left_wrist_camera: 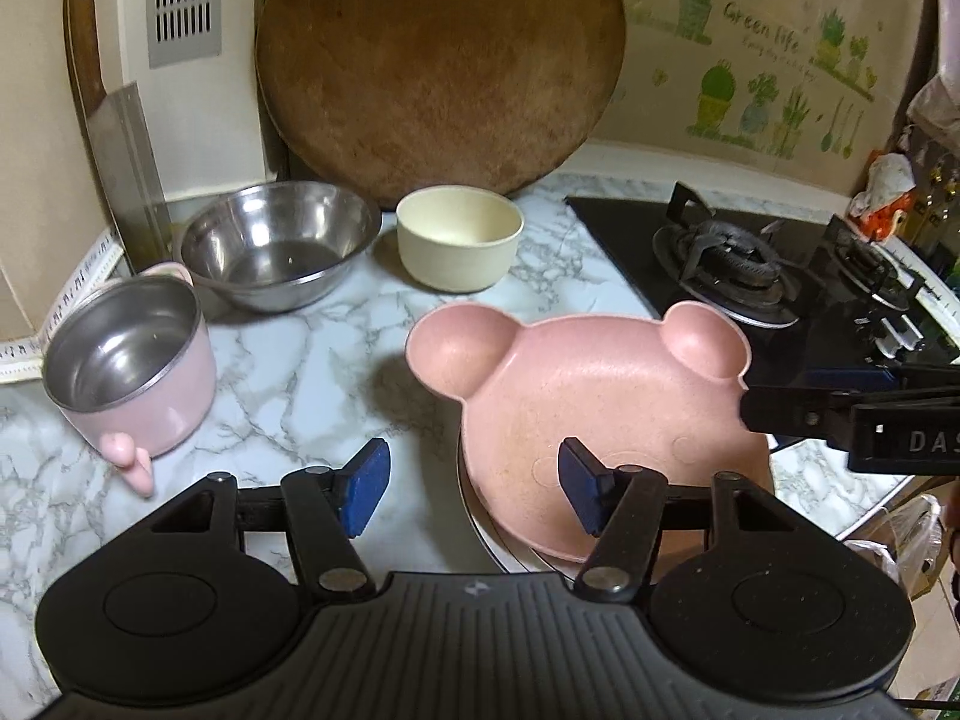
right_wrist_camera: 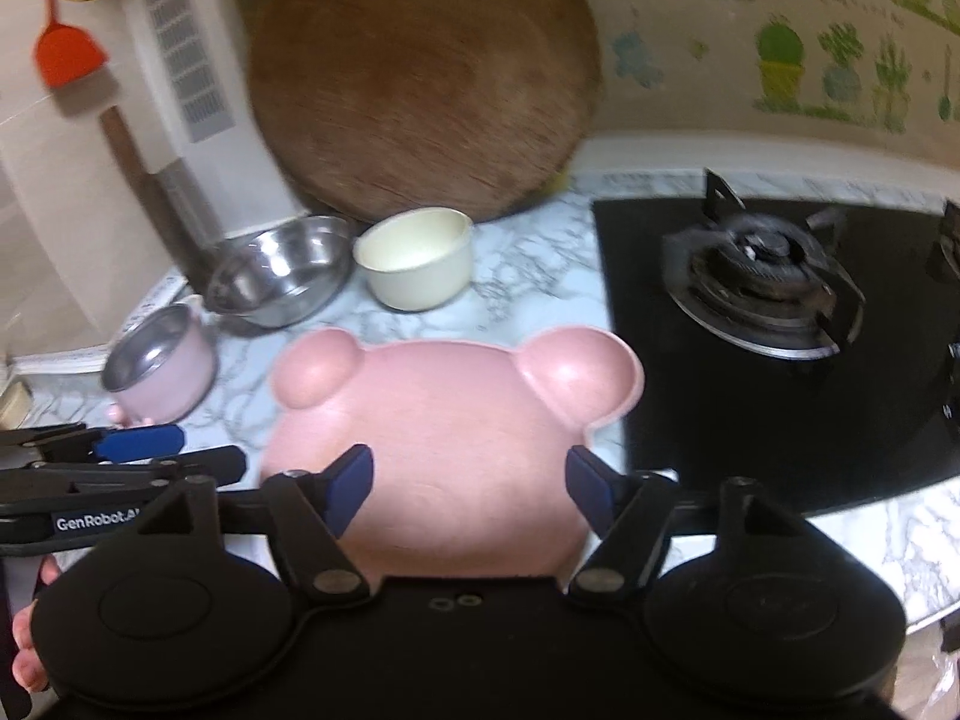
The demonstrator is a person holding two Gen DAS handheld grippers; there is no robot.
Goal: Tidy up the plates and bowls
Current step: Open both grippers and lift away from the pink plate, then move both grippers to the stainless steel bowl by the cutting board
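A pink bear-shaped plate (left_wrist_camera: 600, 384) (right_wrist_camera: 444, 408) lies on the marble counter on top of a pale round dish whose rim (left_wrist_camera: 498, 546) shows beneath it. My left gripper (left_wrist_camera: 474, 480) is open at the plate's left edge, one pad over the plate and one over the counter. My right gripper (right_wrist_camera: 468, 480) hovers open above the plate's near side, its pads clear of it. Behind stand a cream bowl (left_wrist_camera: 459, 246) (right_wrist_camera: 414, 261), a steel bowl (left_wrist_camera: 279, 243) (right_wrist_camera: 279, 267) and a pink steel-lined cup (left_wrist_camera: 132, 354) (right_wrist_camera: 159, 366), all empty.
A large round wooden board (left_wrist_camera: 441, 60) leans on the back wall, with a cleaver (left_wrist_camera: 126, 162) propped at the left. A black gas hob (left_wrist_camera: 738, 264) (right_wrist_camera: 762, 288) fills the right side. The counter's front edge runs close on the right.
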